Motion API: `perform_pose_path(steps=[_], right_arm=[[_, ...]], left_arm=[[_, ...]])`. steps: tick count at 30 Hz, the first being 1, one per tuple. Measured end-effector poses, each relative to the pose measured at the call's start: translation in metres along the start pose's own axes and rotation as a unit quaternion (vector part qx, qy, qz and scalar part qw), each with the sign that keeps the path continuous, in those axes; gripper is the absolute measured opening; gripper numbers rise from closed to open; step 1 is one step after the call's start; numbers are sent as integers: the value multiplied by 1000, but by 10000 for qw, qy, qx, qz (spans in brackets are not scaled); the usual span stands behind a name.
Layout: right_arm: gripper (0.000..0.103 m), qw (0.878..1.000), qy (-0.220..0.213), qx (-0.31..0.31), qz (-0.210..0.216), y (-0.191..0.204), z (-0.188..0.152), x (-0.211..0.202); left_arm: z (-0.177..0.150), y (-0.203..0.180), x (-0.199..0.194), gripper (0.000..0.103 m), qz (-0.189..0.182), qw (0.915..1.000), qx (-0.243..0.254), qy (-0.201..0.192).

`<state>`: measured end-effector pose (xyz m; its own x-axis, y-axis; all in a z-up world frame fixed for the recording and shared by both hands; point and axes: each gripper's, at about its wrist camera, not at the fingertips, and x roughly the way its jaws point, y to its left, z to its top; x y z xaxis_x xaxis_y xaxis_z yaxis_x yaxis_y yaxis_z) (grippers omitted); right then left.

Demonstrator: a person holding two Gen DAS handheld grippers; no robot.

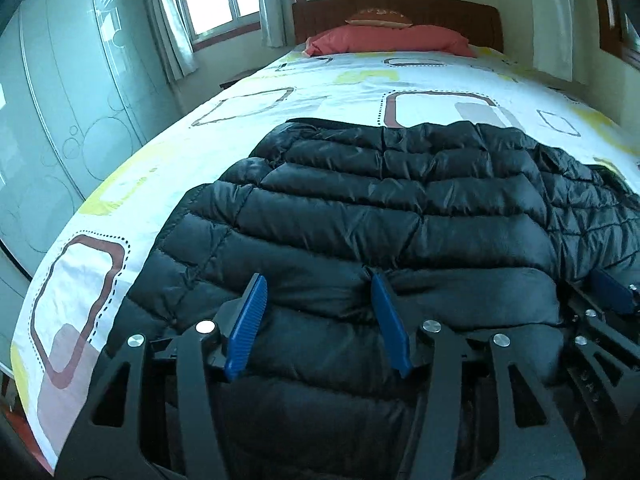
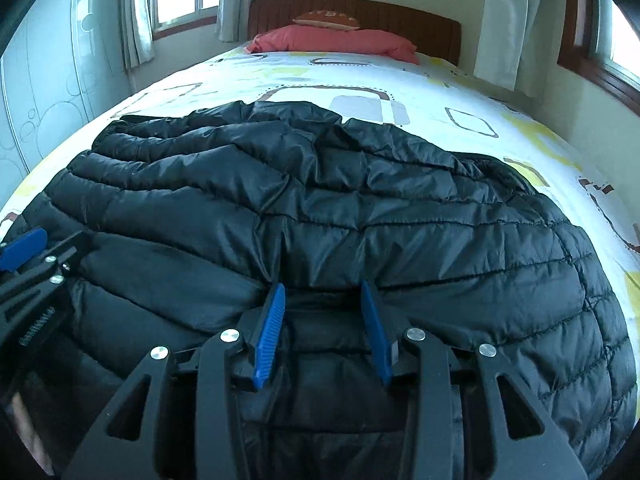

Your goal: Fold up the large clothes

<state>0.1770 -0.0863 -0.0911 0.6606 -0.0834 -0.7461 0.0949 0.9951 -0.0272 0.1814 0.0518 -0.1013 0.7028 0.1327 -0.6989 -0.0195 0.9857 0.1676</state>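
Bedroom, patterned bed (image 1: 360,80). Black puffer jacket (image 1: 360,208) spread across its near end (6 o'clock). Left tongs (image 1: 318,320) apart over jacket; right tongs (image 2: 323,322) clamped on a jacket fold.

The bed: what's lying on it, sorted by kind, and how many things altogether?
Black puffer jacket: 1
Pink pillow: 1
Brown patterned cushion on top of the pillow: 1
Patterned bedsheet: 1
Total: 4
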Motion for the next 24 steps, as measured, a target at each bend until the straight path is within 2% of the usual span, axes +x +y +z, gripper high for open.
perform_pose_path(steps=[3, 5, 8, 12, 14, 16, 19, 21, 22, 23, 24], right_arm=[[40, 10000, -23, -26, -33, 3, 0, 1], [40, 10000, -30, -20, -28, 3, -1, 1], [40, 10000, -44, -8, -17, 2, -1, 0], [40, 10000, -49, -15, -20, 2, -1, -1], [40, 10000, -51, -19, -23, 2, -1, -1], [40, 10000, -67, -29, -42, 2, -1, -1], [40, 10000, -67, -31, -40, 2, -1, -1], [40, 10000, -62, -26, -32, 1, -1, 0], [40, 10000, -65, -26, -31, 1, -1, 0], [40, 10000, -64, -26, -32, 2, -1, 0], [40, 10000, -65, -27, -36, 2, -2, 0]], left_arm=[[2, 10, -5, 61, -2, 10000, -49, 3], [2, 21, -10, 61, 83, 9999, -109, -7], [3, 54, -12, 63, 247, 9989, -389, 51], [0, 104, -7, 76, 239, 9958, -853, 233], [-3, 124, 0, 81, -18, 9943, -985, 399], [-8, 143, 6, 85, -512, 9890, -1257, 587], [-13, 164, 16, 91, -1116, 9745, -1775, 799], [-17, 173, 30, 92, -1608, 9585, -2114, 1040], [-20, 178, 40, 92, -1947, 9455, -2313, 1206], [-26, 182, 51, 92, -2262, 9289, -2578, 1396], [-32, 183, 55, 93, -2464, 9172, -2771, 1458]])
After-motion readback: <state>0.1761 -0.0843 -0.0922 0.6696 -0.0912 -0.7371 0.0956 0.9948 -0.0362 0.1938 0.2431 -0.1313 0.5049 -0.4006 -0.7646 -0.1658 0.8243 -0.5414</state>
